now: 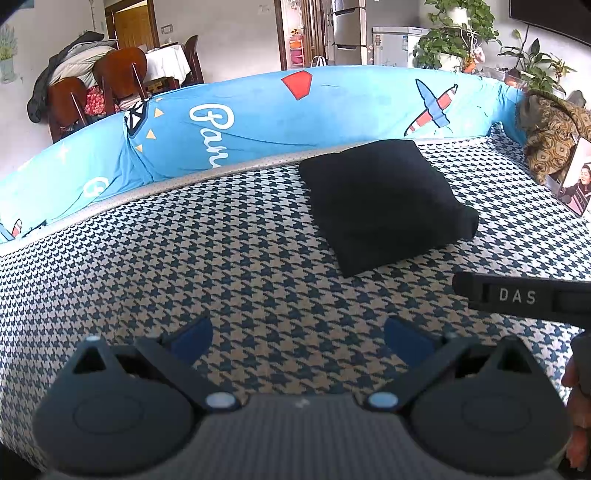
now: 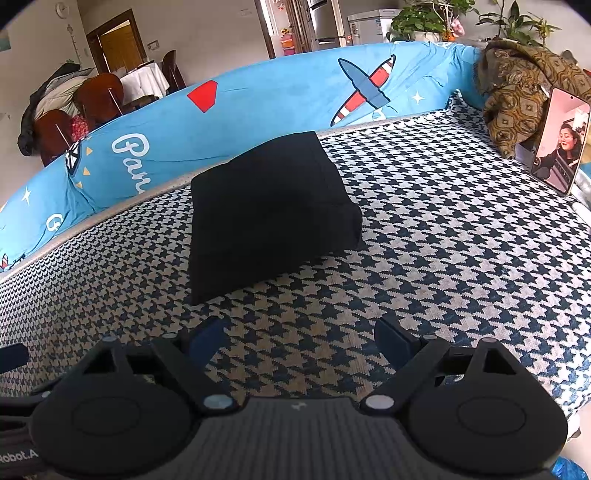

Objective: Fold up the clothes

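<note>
we see a black garment (image 1: 384, 203) folded into a thick, roughly square bundle, lying on the houndstooth cover (image 1: 221, 266) toward its far side, near the blue printed cloth (image 1: 258, 118) draped along the back edge; in the right wrist view the bundle sits ahead and a little left of centre, in the left wrist view ahead and to the right; our left gripper (image 1: 298, 334) hangs over bare houndstooth short of the bundle, its blue-padded fingers (image 1: 192, 336) spread wide with nothing between them; our right gripper (image 2: 300, 338) is likewise spread wide over the cover, pads clear of the garment and holding nothing; part of the right tool, marked "das", juts into the left view at the right edge; a phone (image 2: 563, 144) with a lit screen leans upright at the far right against a brown patterned fabric (image 2: 524, 85); wooden chairs (image 1: 96, 88) and potted plants (image 1: 458, 33) stand in the room beyond.
</note>
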`<control>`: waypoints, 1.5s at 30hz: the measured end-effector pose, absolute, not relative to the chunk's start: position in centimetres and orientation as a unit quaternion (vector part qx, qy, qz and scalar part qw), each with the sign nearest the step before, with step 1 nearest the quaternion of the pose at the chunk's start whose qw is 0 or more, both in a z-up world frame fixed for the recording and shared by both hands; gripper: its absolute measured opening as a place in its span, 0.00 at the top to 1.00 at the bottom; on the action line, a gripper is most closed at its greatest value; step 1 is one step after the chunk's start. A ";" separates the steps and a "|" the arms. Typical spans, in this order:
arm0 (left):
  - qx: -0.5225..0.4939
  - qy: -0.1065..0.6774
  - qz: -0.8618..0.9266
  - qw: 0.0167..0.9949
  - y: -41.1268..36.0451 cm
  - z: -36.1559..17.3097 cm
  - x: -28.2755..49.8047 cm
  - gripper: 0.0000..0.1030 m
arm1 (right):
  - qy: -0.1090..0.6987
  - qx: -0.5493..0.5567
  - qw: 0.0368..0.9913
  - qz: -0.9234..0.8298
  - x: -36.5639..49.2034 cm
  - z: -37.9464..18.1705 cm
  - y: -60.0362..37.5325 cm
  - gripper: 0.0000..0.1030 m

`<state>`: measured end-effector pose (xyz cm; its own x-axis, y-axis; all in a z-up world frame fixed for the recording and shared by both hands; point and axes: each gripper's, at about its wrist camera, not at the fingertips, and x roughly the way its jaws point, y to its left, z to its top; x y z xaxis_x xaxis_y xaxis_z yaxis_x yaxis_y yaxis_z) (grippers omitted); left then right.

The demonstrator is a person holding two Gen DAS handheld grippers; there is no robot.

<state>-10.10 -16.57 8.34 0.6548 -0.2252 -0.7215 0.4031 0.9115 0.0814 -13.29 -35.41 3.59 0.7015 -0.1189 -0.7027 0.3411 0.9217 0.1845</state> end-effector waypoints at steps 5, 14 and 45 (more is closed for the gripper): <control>0.116 0.379 -0.173 0.902 -16.5 8.3 -10.1 0.00 | 0.367 0.151 0.909 -0.126 -13.3 3.5 -35.3 0.13; 0.114 0.383 -0.171 0.901 -16.4 8.2 -10.0 0.00 | 0.370 0.146 0.909 -0.124 -13.2 3.5 -35.0 0.13; 0.113 0.390 -0.167 0.898 -16.3 7.8 -10.0 0.00 | 0.375 0.139 0.908 -0.123 -13.0 3.3 -34.7 0.13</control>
